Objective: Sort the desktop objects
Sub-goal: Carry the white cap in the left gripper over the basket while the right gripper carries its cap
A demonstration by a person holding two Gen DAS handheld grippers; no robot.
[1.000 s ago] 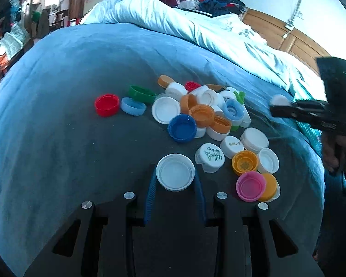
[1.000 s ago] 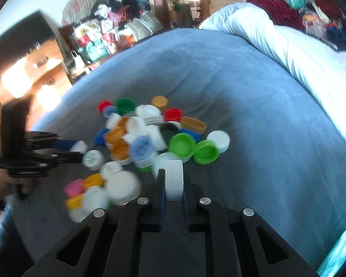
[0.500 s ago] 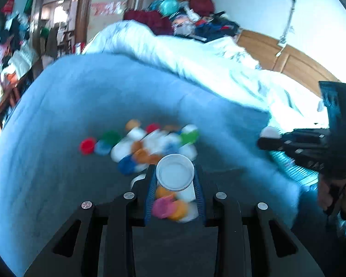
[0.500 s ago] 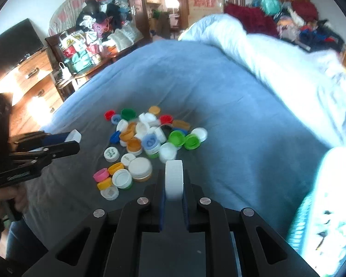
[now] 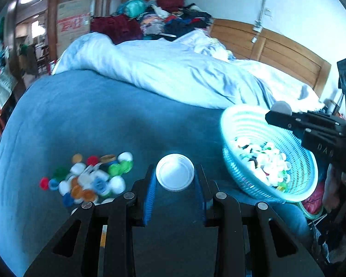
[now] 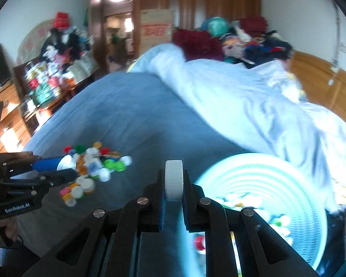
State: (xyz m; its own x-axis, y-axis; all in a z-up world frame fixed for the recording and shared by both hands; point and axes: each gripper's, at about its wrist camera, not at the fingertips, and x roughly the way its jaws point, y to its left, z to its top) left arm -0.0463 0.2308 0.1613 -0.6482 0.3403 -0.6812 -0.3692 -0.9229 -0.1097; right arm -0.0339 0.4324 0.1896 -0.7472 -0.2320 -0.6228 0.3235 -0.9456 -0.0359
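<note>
Blue bedspread [image 5: 85, 115] fills most of both views, rumpled pale duvet [image 5: 173, 69] behind. Turquoise basket [image 5: 295, 180] of mostly white caps sits at the bed edge, well apart from the mixed-colour cap pile [image 5: 87, 182]. Left gripper [image 5: 174, 175] pinches a wide white cap [image 5: 174, 172] flat, hollow side up. Right gripper [image 6: 174, 180] is clamped on a ribbed white cap [image 6: 173, 180] held on edge, beside the basket.
</note>
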